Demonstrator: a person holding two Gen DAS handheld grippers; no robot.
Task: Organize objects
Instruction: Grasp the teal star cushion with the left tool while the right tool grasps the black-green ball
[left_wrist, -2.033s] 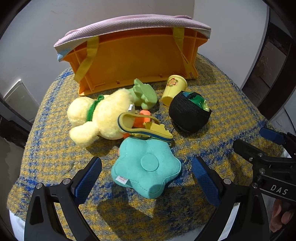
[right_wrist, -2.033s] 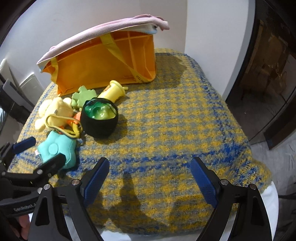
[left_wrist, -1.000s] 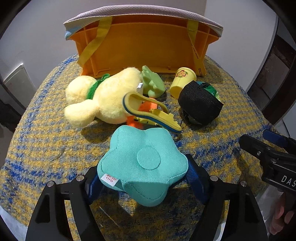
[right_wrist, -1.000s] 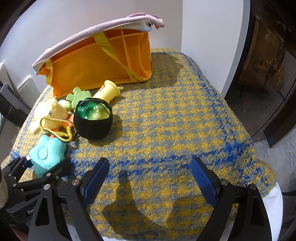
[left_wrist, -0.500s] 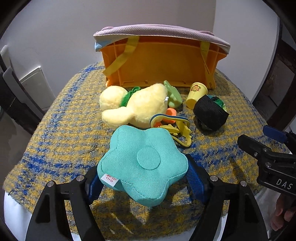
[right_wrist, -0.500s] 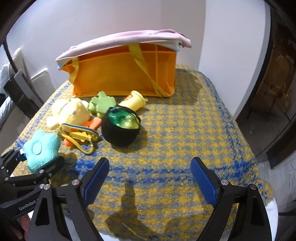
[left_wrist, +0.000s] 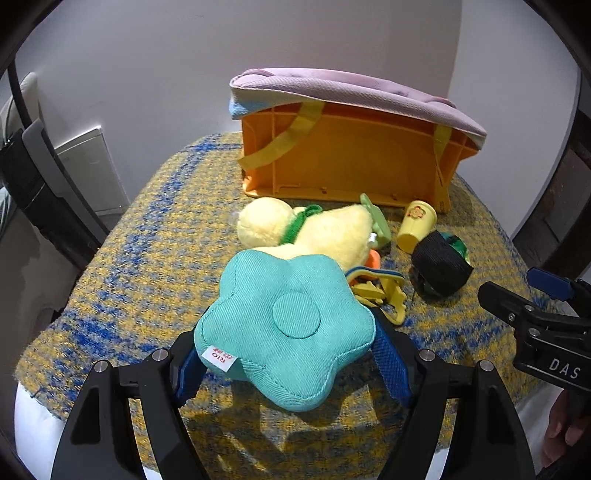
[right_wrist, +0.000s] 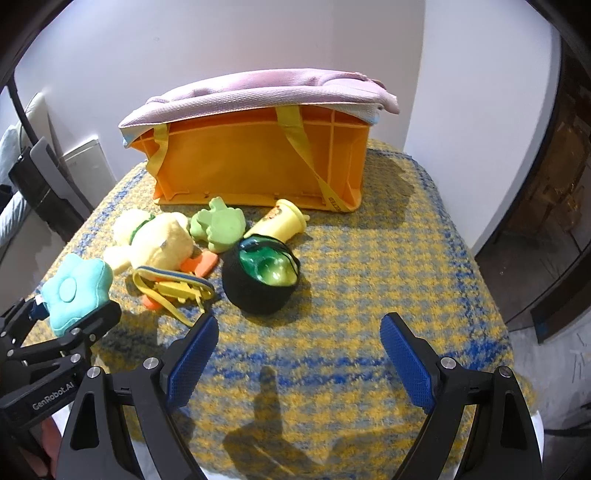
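Teal corduroy-looking fabric fills most of your left wrist view: the flower-shaped plush (left_wrist: 284, 328) is pinched between the blue pads of your left claw (left_wrist: 284, 363) and held up off the counter (left_wrist: 147, 251), which is covered in a nubby yellow-and-blue woven cloth. A small white tag with red print sticks out at its lower left edge; I can't read it properly. That plush blocks a good chunk of the pile behind it, so you only see part of the fuzzy yellow stuffed animal (left_wrist: 317, 230) with its green neck band, and just a sliver of something orange next to it.

Your right claw (right_wrist: 299, 356) is spread wide with nothing between the textured blue pads, hovering over bare cloth near the front edge. From that side the pile is clearer: a flat green foam-like shape (right_wrist: 218, 229), a glossy yellow plastic cup (right_wrist: 277, 221) lying on its side, and a round black pouch (right_wrist: 260, 282) with shiny green stuff inside. The yellow strap thing (right_wrist: 173, 286) is a tangle, hard to say what it is.

At the back, the orange plastic crate (right_wrist: 258, 170) is tipped on its side, with a pink-lilac cloth (right_wrist: 258, 92) draped over the top hiding its upper rim.
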